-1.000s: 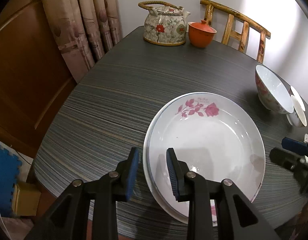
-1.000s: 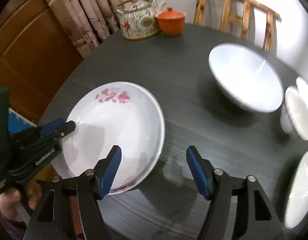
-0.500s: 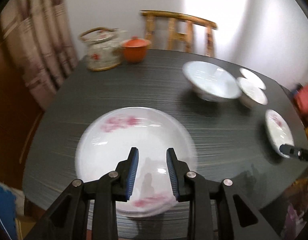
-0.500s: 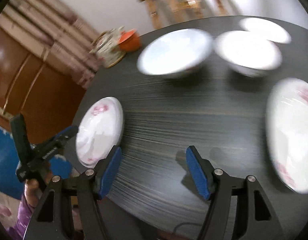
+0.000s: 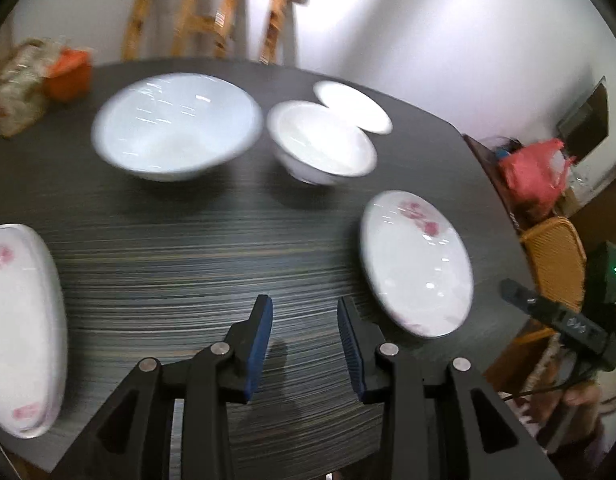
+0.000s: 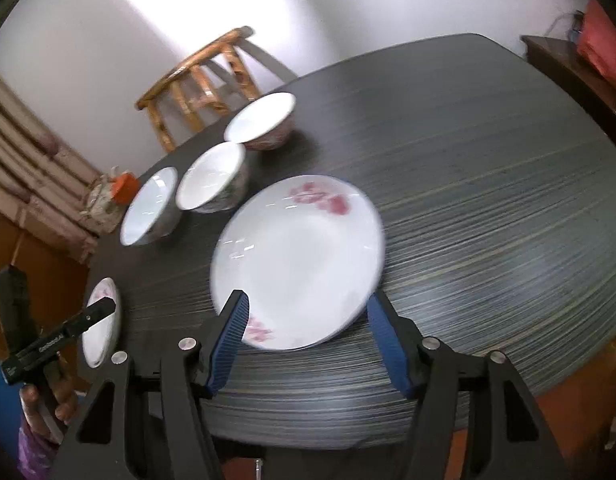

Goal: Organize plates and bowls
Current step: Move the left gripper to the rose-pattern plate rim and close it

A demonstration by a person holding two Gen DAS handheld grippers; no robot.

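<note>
A white plate with pink flowers [image 6: 298, 262] lies on the dark table, right in front of my open right gripper [image 6: 308, 344]; its near rim sits between the fingers. It also shows in the left wrist view [image 5: 418, 262]. My left gripper [image 5: 304, 340] is open and empty above bare table. A stack of flowered plates [image 5: 22, 326] lies at the left; it also shows in the right wrist view [image 6: 102, 322]. A large bowl [image 5: 174, 124], a medium bowl [image 5: 322, 142] and a small bowl [image 5: 352, 106] stand further back.
A floral teapot [image 5: 14, 88] and an orange lidded cup [image 5: 68, 72] stand at the far left of the table [image 5: 188, 248]. A wooden chair [image 5: 212, 16] is behind the table. A red bag [image 5: 536, 172] and a wicker seat [image 5: 556, 256] are to the right.
Both grippers have swung right, away from the stacked plates. My right gripper now faces the single flowered plate. My left gripper now hovers over bare table.
</note>
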